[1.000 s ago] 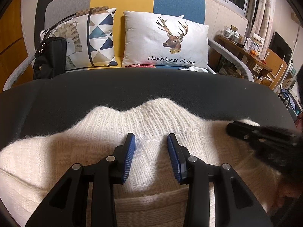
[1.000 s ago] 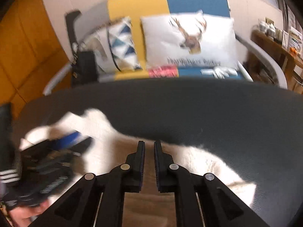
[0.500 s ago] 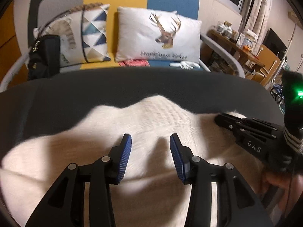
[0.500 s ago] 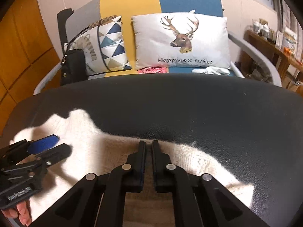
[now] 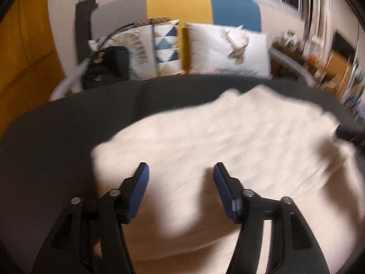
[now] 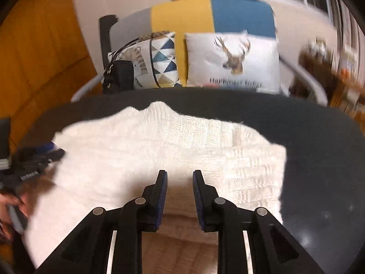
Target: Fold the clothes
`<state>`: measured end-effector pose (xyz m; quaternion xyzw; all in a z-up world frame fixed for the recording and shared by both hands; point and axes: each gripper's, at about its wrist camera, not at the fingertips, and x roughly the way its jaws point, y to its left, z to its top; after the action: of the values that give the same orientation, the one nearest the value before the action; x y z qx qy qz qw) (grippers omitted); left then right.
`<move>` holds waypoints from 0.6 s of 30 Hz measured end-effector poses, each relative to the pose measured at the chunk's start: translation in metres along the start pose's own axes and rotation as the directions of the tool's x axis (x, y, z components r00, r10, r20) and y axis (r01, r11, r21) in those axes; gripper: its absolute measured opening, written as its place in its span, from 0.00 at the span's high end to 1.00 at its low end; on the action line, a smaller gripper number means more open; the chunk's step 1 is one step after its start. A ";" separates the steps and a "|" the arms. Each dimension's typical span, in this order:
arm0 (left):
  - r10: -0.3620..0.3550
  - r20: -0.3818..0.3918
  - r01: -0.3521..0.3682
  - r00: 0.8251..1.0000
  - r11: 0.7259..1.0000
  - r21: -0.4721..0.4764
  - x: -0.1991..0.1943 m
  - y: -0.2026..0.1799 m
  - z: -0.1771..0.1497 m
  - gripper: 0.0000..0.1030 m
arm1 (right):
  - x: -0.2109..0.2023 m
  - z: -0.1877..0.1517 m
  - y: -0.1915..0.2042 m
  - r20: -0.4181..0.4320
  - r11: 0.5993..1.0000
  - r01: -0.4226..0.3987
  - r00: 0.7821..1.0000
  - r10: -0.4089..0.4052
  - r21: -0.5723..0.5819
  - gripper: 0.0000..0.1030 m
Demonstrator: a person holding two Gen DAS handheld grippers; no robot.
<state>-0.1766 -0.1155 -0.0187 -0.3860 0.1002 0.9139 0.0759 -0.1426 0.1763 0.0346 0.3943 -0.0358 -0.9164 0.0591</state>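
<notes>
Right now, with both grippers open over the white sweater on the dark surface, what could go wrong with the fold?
1. Both the left gripper and the right gripper have just been opening and pinch nothing, so the sweater may relax and the fold may loosen.
2. The sweater's right edge is uneven and lies near the rim of the dark surface; a careless pull might drag it off.

Cream knit sweater (image 6: pixel 159 150) on black table (image 6: pixel 319 159)

A dark padded surface (image 6: pixel 319 159) carries a cream knitted sweater (image 6: pixel 159 150), spread flat ahead of the right gripper's (image 6: pixel 179 177) fingers and beneath them.
</notes>
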 end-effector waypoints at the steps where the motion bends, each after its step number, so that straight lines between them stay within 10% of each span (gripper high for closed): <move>1: -0.002 0.011 0.002 1.000 1.000 -0.008 0.000 0.005 -0.003 0.21 | 0.006 -0.003 0.001 -0.011 1.000 0.012 1.000 -0.013 -0.002 0.78; 8: -0.058 -0.037 0.053 0.998 0.991 -0.126 0.024 0.030 -0.006 0.00 | 0.034 -0.016 0.005 -0.049 0.998 0.067 0.996 -0.068 -0.017 0.78; 18: -0.111 -0.050 0.101 0.993 0.981 -0.167 0.067 0.026 0.029 0.00 | 0.072 0.014 -0.006 -0.026 0.994 0.105 0.994 -0.106 -0.022 0.78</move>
<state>-0.2484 -0.1297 -0.0441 -0.4226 0.0063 0.9018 0.0896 -0.2026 0.1723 -0.0083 0.4074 -0.0047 -0.9131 0.0151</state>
